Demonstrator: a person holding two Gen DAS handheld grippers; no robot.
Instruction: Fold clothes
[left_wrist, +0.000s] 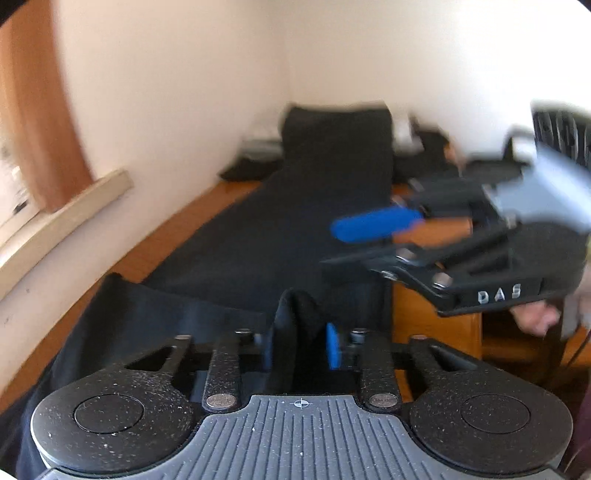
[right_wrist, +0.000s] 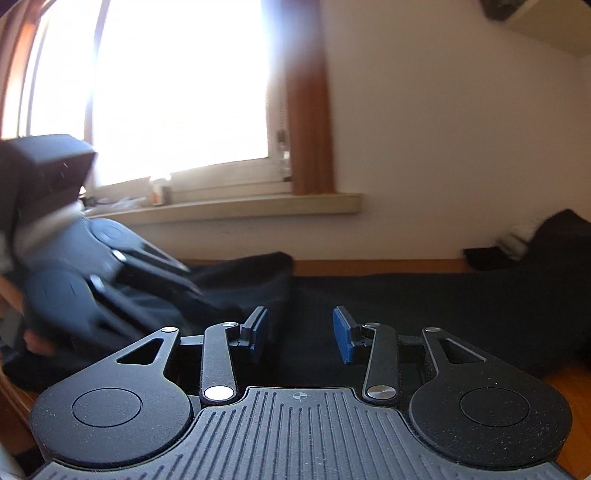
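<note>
Your left hand-held gripper (left_wrist: 301, 345) is clamped on a raised fold of the black garment (left_wrist: 280, 229), which lies stretched along the wooden counter (left_wrist: 424, 321) toward the far wall. Your right hand-held gripper (right_wrist: 300, 334) hangs just above the cloth with its blue pads (right_wrist: 342, 338) apart, gripping nothing. A windowsill (right_wrist: 258, 206) runs behind.
</note>
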